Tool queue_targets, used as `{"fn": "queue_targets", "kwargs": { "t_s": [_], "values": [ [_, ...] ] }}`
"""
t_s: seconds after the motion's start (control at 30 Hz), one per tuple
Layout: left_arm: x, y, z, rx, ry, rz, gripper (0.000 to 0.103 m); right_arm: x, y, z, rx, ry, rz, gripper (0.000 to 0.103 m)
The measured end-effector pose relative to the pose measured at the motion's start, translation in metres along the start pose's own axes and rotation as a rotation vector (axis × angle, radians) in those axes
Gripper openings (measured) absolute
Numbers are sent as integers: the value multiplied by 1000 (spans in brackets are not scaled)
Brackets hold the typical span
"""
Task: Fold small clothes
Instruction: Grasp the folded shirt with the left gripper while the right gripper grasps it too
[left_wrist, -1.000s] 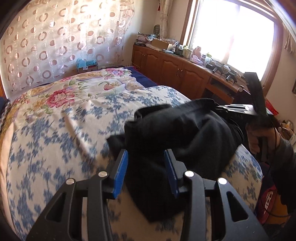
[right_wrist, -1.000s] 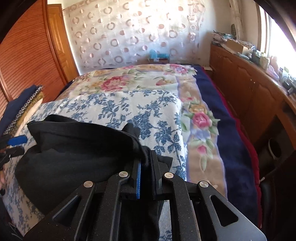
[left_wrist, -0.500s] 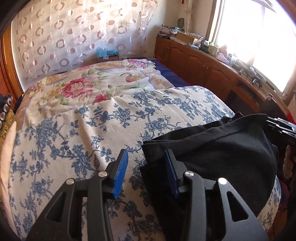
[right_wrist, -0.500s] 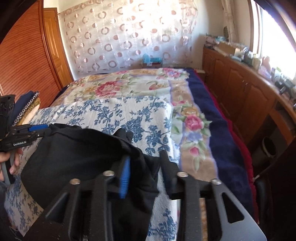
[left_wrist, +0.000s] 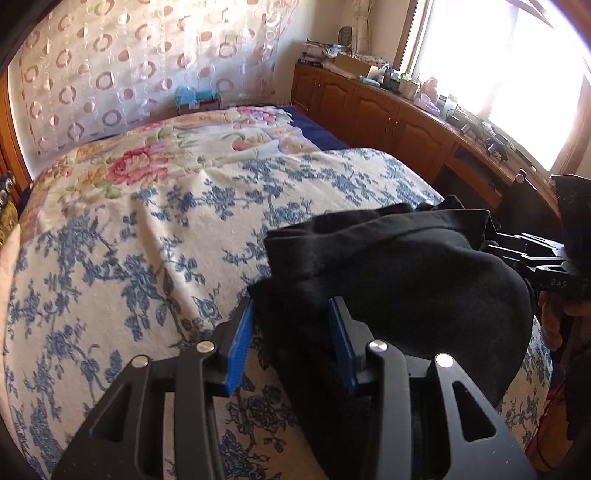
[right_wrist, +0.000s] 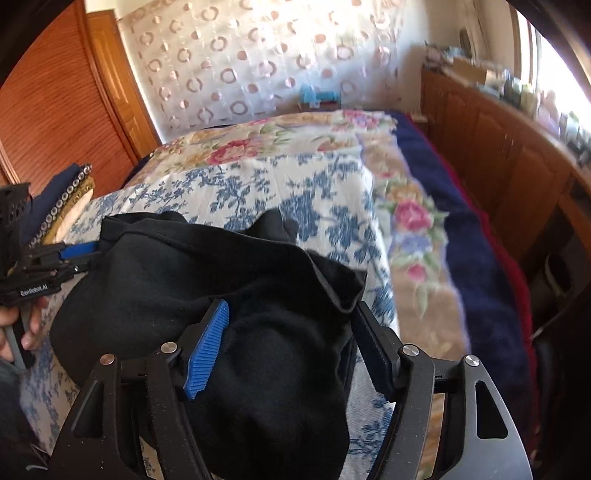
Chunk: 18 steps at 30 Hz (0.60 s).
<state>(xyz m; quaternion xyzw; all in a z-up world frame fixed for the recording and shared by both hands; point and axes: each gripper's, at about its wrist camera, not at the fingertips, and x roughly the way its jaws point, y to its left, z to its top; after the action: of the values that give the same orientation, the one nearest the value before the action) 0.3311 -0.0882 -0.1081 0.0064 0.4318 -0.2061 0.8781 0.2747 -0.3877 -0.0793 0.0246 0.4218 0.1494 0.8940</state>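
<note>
A black garment (left_wrist: 406, 277) lies bunched on the bed's blue-flowered sheet (left_wrist: 129, 258), near the front edge. My left gripper (left_wrist: 291, 321) stands partly open over its left edge. The cloth's edge reaches in between the blue pads (left_wrist: 236, 347), which do not pinch it. In the right wrist view the same garment (right_wrist: 166, 280) fills the lower middle. The jaws of my right gripper (right_wrist: 291, 328) are opening wide, and a loose hump of the cloth sits between them without being pressed. The left gripper (right_wrist: 70, 254) shows at the garment's far left edge, held by a hand (right_wrist: 22, 325).
A stack of folded clothes (right_wrist: 62, 199) lies at the bed's left side by a wooden wardrobe (right_wrist: 55, 110). A navy blanket (right_wrist: 476, 240) hangs along the right side. Wooden cabinets (left_wrist: 388, 118) with clutter run under the window. Flowered bedding (left_wrist: 140, 162) stretches behind the garment.
My right gripper's jaws, shut on the garment's edge a second ago, have spread wide and let it go. The cloth has settled lower on the bed. The left gripper sank slightly.
</note>
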Motion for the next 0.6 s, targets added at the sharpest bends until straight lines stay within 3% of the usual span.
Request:
{"fn": "queue_targets", "kwargs": {
  "t_s": [0.37,0.5,0.6],
  "values": [
    [6,6,-6,-46,3,-37,41,4,3,-6,-2,7,9,71],
    [5,5,-7,-43,4,-33,41,1,7,-6,-40,-17,-28,70],
    [5,5,-7,-48,1,-37,41,3,4,-5,-38,-25,-56,80]
  ]
}}
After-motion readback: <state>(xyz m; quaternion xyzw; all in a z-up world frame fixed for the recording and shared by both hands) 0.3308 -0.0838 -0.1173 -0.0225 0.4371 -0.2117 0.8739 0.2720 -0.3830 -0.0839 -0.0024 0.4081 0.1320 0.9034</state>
